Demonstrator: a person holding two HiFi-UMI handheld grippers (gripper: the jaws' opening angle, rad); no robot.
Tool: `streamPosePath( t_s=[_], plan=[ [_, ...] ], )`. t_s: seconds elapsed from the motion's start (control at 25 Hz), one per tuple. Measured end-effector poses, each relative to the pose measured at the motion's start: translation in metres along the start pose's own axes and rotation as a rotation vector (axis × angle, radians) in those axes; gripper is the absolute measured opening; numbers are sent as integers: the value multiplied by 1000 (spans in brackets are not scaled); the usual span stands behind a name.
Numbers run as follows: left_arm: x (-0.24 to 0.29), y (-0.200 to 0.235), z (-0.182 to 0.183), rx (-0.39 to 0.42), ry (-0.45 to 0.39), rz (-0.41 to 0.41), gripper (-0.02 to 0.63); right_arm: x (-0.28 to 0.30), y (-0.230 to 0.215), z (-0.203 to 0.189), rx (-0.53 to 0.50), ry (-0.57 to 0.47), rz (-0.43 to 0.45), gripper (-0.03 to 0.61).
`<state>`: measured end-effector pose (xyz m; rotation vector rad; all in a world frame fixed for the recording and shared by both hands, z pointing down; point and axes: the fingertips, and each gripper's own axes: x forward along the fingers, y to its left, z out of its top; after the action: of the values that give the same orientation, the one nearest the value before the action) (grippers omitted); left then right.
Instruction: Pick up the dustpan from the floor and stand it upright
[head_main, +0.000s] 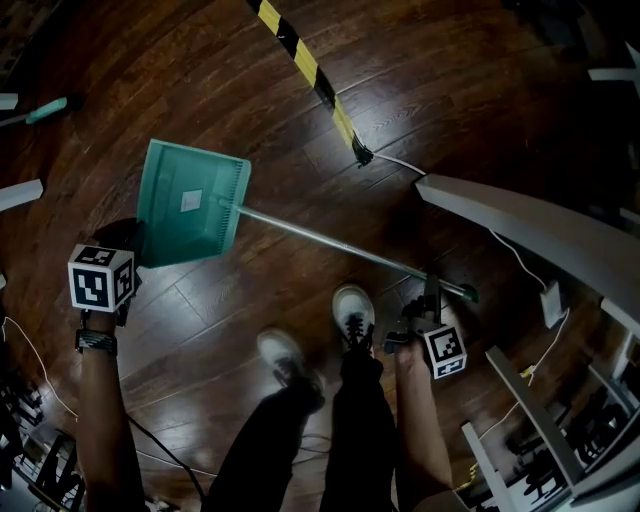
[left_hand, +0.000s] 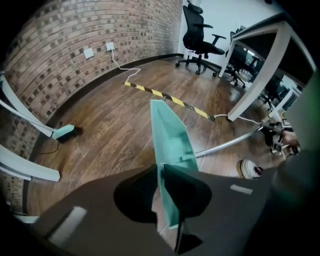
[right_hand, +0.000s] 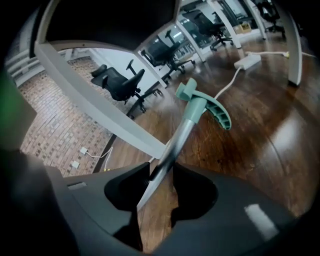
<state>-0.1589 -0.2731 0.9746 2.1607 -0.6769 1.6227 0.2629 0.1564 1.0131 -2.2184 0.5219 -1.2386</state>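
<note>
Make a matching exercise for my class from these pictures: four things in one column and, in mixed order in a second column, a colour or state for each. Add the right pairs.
Column one
1. left gripper
2. right gripper
3. floor strip
4. office chair

Column two
A. striped yellow and black
B. shut on the metal handle
C. black all over
D. shut on the green pan

Pairs: 1-D, 2-B, 3-A, 4-C
</note>
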Motion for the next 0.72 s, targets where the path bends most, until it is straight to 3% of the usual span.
streamPosePath(
  t_s=[0.08, 0.16, 0.2, 0.28, 0.44, 0.6, 0.72],
  plan=[
    [-3, 0, -14, 17, 12, 42, 43, -31, 20, 9, -23, -42, -29, 153],
    [-12, -3, -19, 17, -27, 67, 60, -56, 43, 15, -63, -59, -26, 148],
    [-17, -5, -21, 8, -50, 74, 99, -64, 59, 17, -106, -59, 6, 147],
    [-31, -12, -20, -6, -99, 73, 110, -73, 96, 23, -199, -51, 86, 142],
    [-74, -32, 7, 4, -273, 96, 77, -85, 160, 27, -312, -19, 123, 140],
    [-121, -40, 29, -57, -424, 109, 37, -89, 212, 26, -438, -6, 140, 136],
    [-161, -32, 44, -115, -509, 131, 23, -89, 261, 16, -629, 21, 172, 141]
  ],
)
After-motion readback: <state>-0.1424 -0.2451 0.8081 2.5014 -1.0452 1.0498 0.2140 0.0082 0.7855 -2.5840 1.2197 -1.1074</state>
